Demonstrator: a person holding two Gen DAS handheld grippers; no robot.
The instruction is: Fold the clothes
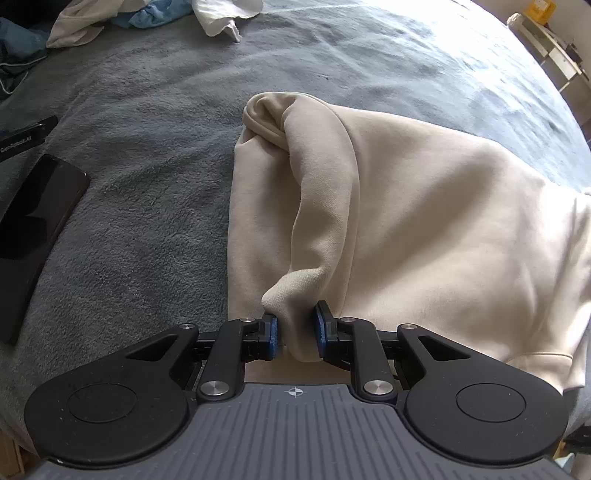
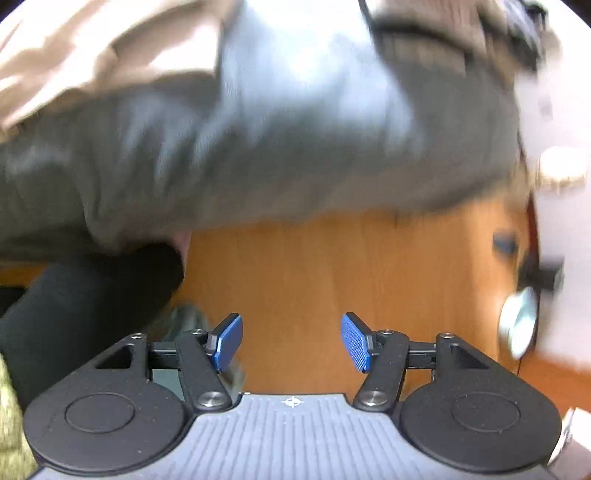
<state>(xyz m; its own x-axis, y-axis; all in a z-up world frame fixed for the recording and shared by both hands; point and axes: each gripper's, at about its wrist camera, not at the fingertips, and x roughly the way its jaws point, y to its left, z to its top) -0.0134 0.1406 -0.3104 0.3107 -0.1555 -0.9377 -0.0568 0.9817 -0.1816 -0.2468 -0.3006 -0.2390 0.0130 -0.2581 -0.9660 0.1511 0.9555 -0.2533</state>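
While a cream sweatshirt (image 1: 424, 229) lies spread across the grey blanket of a bed (image 1: 155, 206), the left tongs (image 1: 295, 332) pinch a gathered ridge of its sleeve between blue pads (image 1: 272, 334), jaws nearly together with the cloth filling the gap. The garment takes up the frame from 12 round to 4 o'clock, its sleeve folded in along the body and its cuff bunched at 12 o'clock. The right tongs (image 2: 291, 341) stand wide apart and hold nothing, hanging over an orange wooden floor (image 2: 332, 280) beside the blurred edge of the bed.

Judging by its thick, rounded folds, the sweatshirt looks soft, limp and fairly heavy for cloth; it should sag between any two holds and drag on the fleecy blanket rather than slide. A pinch through a doubled fold or along a seam, hem or cuff seems likely to hold better than a single flat layer.

A dark phone (image 1: 37, 218) rests at 9 o'clock, well apart from the sweatshirt, and more clothes (image 1: 155, 14) are heaped at 11 o'clock.
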